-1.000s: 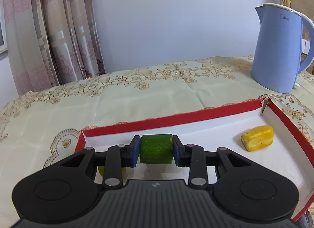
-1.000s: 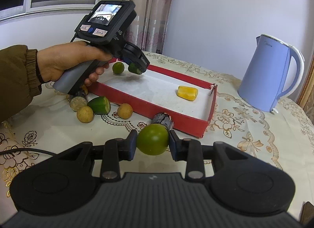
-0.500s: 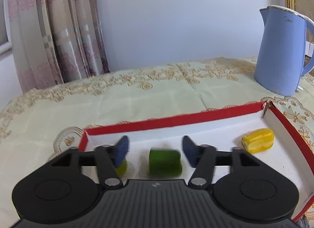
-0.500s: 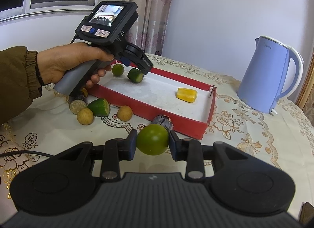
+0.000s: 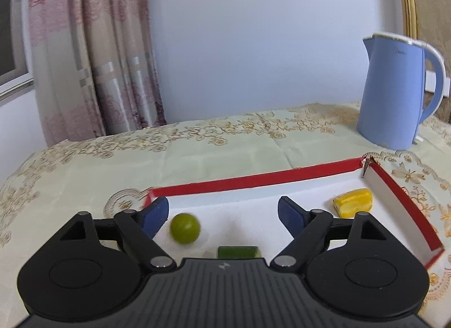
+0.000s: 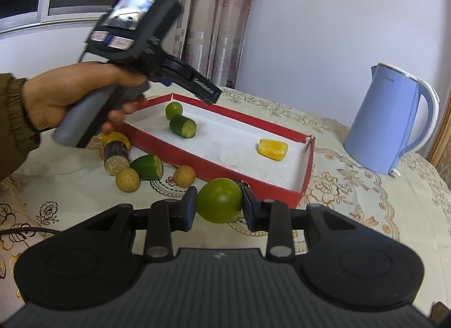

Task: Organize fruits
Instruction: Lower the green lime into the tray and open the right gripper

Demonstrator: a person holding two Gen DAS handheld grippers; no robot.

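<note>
The red tray (image 6: 248, 184) sits on the tabletop (image 6: 366, 204), with the blue kettle (image 6: 394, 119) beyond its far right corner. The left claw (image 5: 222, 213) hangs above the tray's left end with its jaws spread wide and nothing between them; in the right wrist view it is blurred. The right claw (image 6: 219, 205) is outside the tray's near wall, pinching the round green fruit (image 6: 219, 200) between both pads. Inside the tray, the cucumber piece (image 6: 182, 126) lies on its side near the left end, its long axis slanting toward the near wall and its cut face turned that way. In the left wrist view only its top edge (image 5: 238, 251) shows above the claw body. The small lime (image 5: 185, 228) rests just beyond it, toward the tray's left corner. The yellow piece (image 6: 272, 149) lies near the tray's right end, long axis roughly along the tray. Outside the near wall lie a lime wedge (image 6: 148, 166) and two tan round fruits (image 6: 184, 176); a dark stub (image 6: 115, 156) is partly hidden behind the person's hand (image 6: 76, 94).
</note>
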